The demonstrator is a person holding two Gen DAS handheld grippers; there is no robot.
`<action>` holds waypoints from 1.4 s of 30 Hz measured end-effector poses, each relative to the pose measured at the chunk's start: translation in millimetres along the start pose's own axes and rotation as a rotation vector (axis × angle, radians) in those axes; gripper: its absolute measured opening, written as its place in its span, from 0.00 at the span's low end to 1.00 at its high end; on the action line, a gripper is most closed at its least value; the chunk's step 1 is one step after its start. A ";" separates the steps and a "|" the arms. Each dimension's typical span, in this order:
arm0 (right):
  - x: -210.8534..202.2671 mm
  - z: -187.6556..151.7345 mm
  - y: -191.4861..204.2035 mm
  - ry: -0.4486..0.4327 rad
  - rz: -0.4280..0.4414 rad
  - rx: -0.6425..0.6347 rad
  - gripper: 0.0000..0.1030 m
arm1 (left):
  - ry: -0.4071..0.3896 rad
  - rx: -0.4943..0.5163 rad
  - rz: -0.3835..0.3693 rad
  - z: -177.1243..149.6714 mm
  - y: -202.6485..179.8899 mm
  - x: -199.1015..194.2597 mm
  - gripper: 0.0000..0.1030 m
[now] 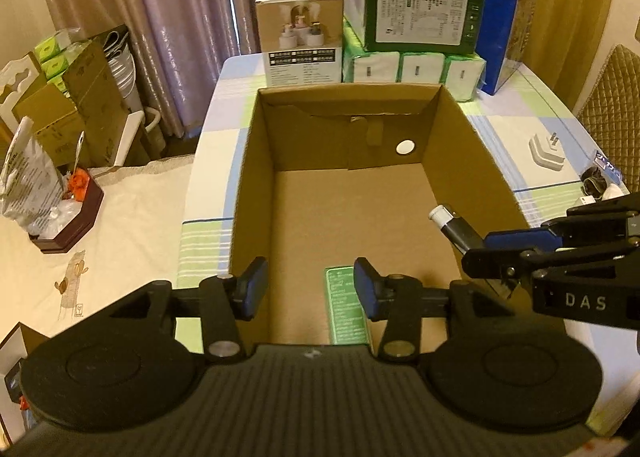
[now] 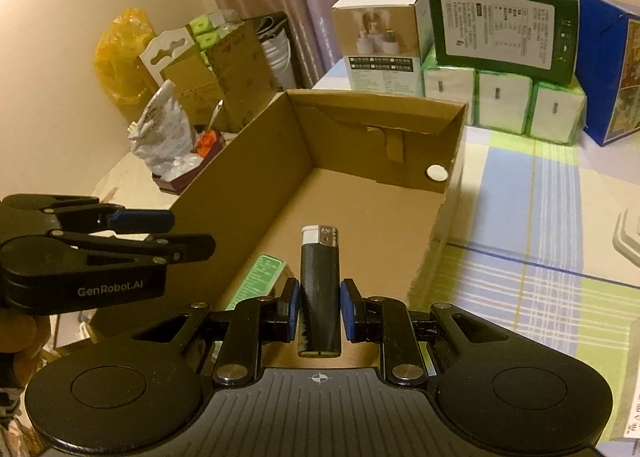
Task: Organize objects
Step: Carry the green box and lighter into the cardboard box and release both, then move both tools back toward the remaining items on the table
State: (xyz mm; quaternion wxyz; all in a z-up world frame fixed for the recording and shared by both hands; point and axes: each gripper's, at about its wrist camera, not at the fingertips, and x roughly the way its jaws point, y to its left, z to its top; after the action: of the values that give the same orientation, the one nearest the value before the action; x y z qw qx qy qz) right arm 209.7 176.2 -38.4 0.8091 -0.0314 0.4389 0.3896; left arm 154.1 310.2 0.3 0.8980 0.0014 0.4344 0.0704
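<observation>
An open cardboard box (image 1: 472, 161) stands on the checked tablecloth. A small green packet (image 1: 346, 305) lies on its floor by the near wall. My left gripper (image 1: 310, 289) hovers open over the box's near end with nothing between its fingers. My right gripper (image 2: 320, 313) is shut on a black lighter (image 2: 320, 289) with a silver and white top. It holds the lighter (image 1: 448, 221) above the box's right wall, pointing inward. The green packet (image 2: 260, 277) lies just left of the lighter. The left gripper (image 2: 168, 233) shows at the left edge, over the box (image 2: 248, 177).
Behind the box are a white product carton (image 1: 300, 37), a green carton (image 1: 416, 13) on tissue packs (image 1: 416, 67), and a blue carton (image 1: 512, 29). A white plug adapter (image 1: 546, 147) lies right of the box. A dark tray (image 1: 68, 225) with bags sits left.
</observation>
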 end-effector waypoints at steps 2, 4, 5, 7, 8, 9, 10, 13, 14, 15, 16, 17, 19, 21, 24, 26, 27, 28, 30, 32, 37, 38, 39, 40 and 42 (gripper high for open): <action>-0.7 0.6 1.9 -0.021 0.015 0.002 0.19 | 0.000 -0.007 0.004 -1.7 2.4 -1.2 0.44; -2.7 0.9 1.8 -0.034 0.025 0.005 0.26 | -0.001 -0.010 0.007 -4.3 4.5 -3.8 0.45; -5.3 0.8 2.0 -0.042 0.021 0.006 0.35 | -0.002 -0.013 0.008 -5.4 4.9 -5.1 0.46; -11.5 0.3 1.1 -0.062 0.012 0.007 0.40 | -0.006 -0.018 0.003 -7.3 5.1 -8.8 0.46; -15.6 0.3 0.5 -0.068 0.008 0.008 0.41 | -0.009 -0.021 0.000 -8.1 4.4 -10.7 0.47; -19.5 -0.1 0.0 -0.074 0.004 0.009 0.41 | -0.012 -0.024 -0.005 -9.3 3.7 -13.2 0.48; -23.6 -0.4 0.0 -0.079 0.001 0.007 0.41 | -0.014 -0.026 -0.006 -9.6 3.0 -15.0 0.50; -42.1 -3.9 -1.4 -0.103 -0.011 0.009 0.42 | -0.025 -0.037 -0.014 -12.5 -0.7 -24.0 0.54; -48.5 -5.9 -2.4 -0.110 -0.011 0.010 0.43 | -0.030 -0.041 -0.017 -13.9 -2.5 -28.0 0.57; -55.3 -8.1 -3.1 -0.118 -0.014 0.012 0.44 | -0.036 -0.046 -0.021 -15.2 -4.4 -32.5 0.58; -63.4 -10.9 -4.0 -0.129 -0.020 0.015 0.46 | -0.042 -0.048 -0.024 -16.7 -7.0 -37.6 0.60; -70.8 -13.2 -4.8 -0.139 -0.025 0.018 0.48 | -0.048 -0.051 -0.028 -18.0 -9.6 -42.2 0.61; -85.3 -18.8 -5.4 -0.161 -0.036 0.025 0.53 | -0.063 -0.059 -0.033 -20.6 -14.9 -52.9 0.66; -100.1 -25.2 -4.0 -0.181 -0.051 0.018 0.57 | -0.076 -0.061 -0.039 -22.8 -21.8 -62.9 0.71; -120.1 -35.8 0.4 -0.196 -0.079 -0.006 0.63 | -0.095 -0.060 -0.048 -27.6 -33.2 -78.7 0.79; -134.0 -45.0 2.0 -0.201 -0.094 -0.016 0.71 | -0.111 -0.064 -0.052 -31.3 -41.0 -89.3 0.84; -140.0 -49.3 2.4 -0.204 -0.102 -0.020 0.73 | -0.119 -0.067 -0.052 -33.4 -45.3 -94.3 0.85; -146.7 -54.5 2.9 -0.210 -0.108 -0.029 0.78 | -0.127 -0.069 -0.054 -35.7 -49.9 -99.4 0.87; -158.3 -65.0 2.7 -0.224 -0.128 -0.047 0.84 | -0.139 -0.073 -0.063 -40.3 -58.4 -108.1 0.90; -169.6 -76.1 -0.2 -0.231 -0.148 -0.052 0.89 | -0.146 -0.071 -0.065 -44.4 -68.2 -115.1 0.92; -192.8 -99.2 -16.0 -0.216 -0.145 -0.023 0.96 | -0.177 -0.054 -0.081 -52.6 -96.4 -131.0 0.99; -199.2 -105.2 -19.9 -0.222 -0.150 -0.020 0.97 | -0.185 -0.046 -0.085 -53.3 -102.4 -134.2 0.99; -205.8 -111.5 -23.8 -0.228 -0.164 -0.015 0.98 | -0.192 -0.037 -0.088 -53.7 -108.9 -137.1 0.99; -212.2 -118.0 -28.4 -0.236 -0.183 -0.008 0.98 | -0.198 -0.029 -0.093 -54.3 -115.9 -140.4 0.99; -226.8 -131.4 -40.1 -0.251 -0.216 0.021 0.98 | -0.210 -0.006 -0.109 -54.4 -130.8 -145.9 0.99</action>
State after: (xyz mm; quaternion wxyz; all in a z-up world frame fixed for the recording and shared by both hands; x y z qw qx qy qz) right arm 75.4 -40.0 36.0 0.8950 -0.0207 0.3325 0.2967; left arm 38.7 158.9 71.9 0.9410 -0.0177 0.3372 0.0224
